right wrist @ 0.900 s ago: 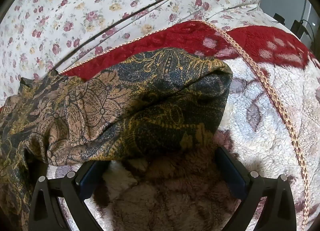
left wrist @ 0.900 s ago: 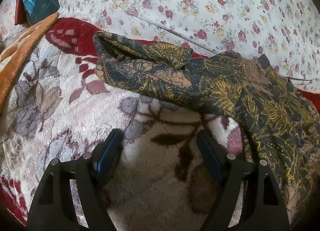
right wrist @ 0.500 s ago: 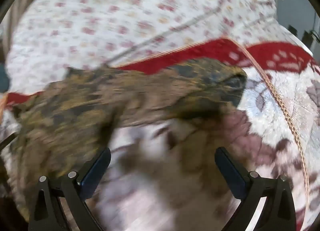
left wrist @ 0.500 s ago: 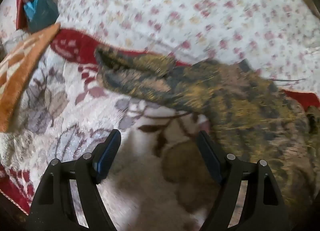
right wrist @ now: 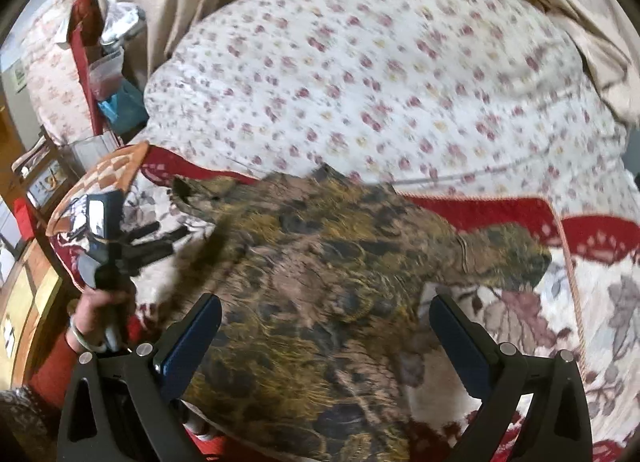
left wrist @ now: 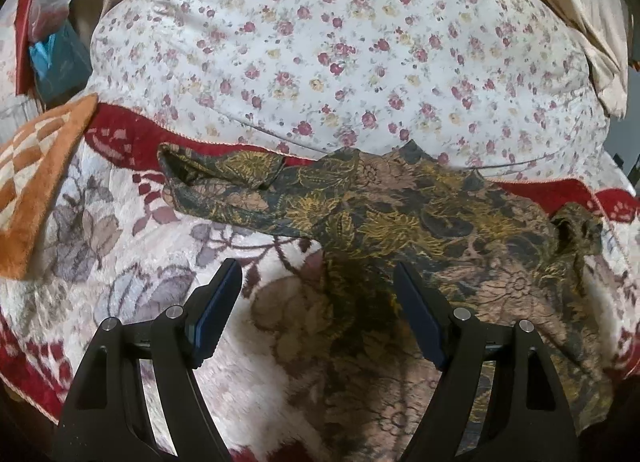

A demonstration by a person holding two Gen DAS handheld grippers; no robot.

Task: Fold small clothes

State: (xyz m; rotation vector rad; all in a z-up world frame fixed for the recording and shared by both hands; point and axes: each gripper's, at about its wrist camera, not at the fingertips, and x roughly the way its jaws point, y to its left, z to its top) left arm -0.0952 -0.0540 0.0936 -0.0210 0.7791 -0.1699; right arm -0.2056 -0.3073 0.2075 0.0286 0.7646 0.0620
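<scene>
Plush cream-and-red floral blanket (left wrist: 120, 262) fills my view, rose-print duvet (left wrist: 360, 41) behind. Spread flat on it lies the dark gold-and-brown leaf-patterned garment (left wrist: 420, 221), sleeves out sideways. My left gripper (left wrist: 316, 306) and right gripper (right wrist: 324, 326) both hover spread wide, gripping nothing. Looks thin, limp, light to me; I'd pinch the left sleeve cuff (left wrist: 176, 165) and hem edge.

free: bare plush floral blanket (left wrist: 132, 262) left of dark paisley garment (left wrist: 400, 221) | blocked: orange checked cushion (left wrist: 36, 173) far left, white flowered quilt (left wrist: 340, 53) behind
</scene>
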